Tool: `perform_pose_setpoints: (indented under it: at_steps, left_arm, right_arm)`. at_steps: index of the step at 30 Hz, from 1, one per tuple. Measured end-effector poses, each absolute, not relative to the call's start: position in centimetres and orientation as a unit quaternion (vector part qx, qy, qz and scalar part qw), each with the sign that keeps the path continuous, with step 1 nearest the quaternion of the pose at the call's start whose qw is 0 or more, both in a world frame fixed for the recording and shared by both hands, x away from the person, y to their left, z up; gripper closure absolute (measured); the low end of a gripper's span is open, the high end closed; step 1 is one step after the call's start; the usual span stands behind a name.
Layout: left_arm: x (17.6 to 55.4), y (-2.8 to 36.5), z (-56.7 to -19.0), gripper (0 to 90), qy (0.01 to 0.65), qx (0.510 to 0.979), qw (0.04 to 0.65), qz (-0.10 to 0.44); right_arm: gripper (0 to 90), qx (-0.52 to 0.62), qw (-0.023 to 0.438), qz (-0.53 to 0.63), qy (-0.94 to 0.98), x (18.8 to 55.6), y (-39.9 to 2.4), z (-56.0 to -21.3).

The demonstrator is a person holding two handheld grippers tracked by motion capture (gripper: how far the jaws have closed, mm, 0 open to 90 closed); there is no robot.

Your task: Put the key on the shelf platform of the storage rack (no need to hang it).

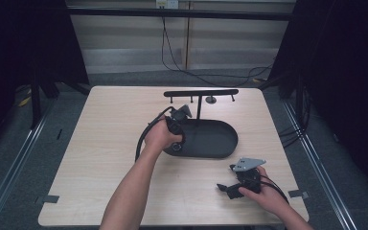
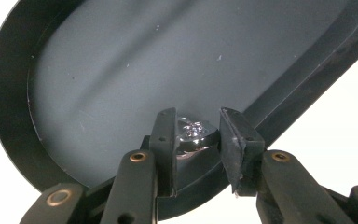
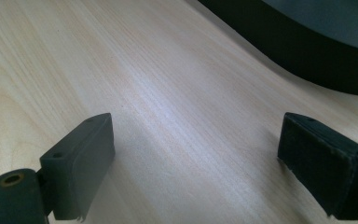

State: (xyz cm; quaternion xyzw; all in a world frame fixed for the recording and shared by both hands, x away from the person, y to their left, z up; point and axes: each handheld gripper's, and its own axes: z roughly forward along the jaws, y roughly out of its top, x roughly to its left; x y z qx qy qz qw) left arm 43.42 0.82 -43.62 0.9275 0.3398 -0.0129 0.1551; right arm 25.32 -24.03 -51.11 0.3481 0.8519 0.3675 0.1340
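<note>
Two grippers: left gripper [image 2: 196, 135] pinches a small shiny object [image 2: 193, 134] over the black tray [image 1: 220, 139], apparently placing it. Right gripper [image 3: 205, 163] rests agape on the desk [image 1: 100, 143]; next, release gently.

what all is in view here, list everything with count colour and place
table: 1, light wood, centre of the high view
tray: 1, dark oval, middle of the table
T-shaped stand: 1, black, rising from the tray's far edge
small shiny object: 1, silvery, between the left gripper's jaws over the tray's near rim
cables: several, black, floor beyond the table
left gripper: 1, black, over the tray's left end
right gripper: 1, black, open over bare table near the front right corner
</note>
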Motion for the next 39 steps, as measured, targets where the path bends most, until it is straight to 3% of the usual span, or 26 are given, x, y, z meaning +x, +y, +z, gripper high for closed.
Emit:
perform_pose_setpoints:
  at_steps: [20,39]
  left_arm:
    - [42.9,1.3,-42.6,55.3,0.338,0.925,0.174,-0.011]
    - [41.9,1.8,-41.7,50.7,0.330,0.927,0.178,-0.018]
  right_arm:
    - [10.2,0.347,0.134,0.368,0.852,25.3,-24.0,-51.1]
    - [10.2,0.347,0.135,0.368,0.852,25.3,-24.0,-51.1]
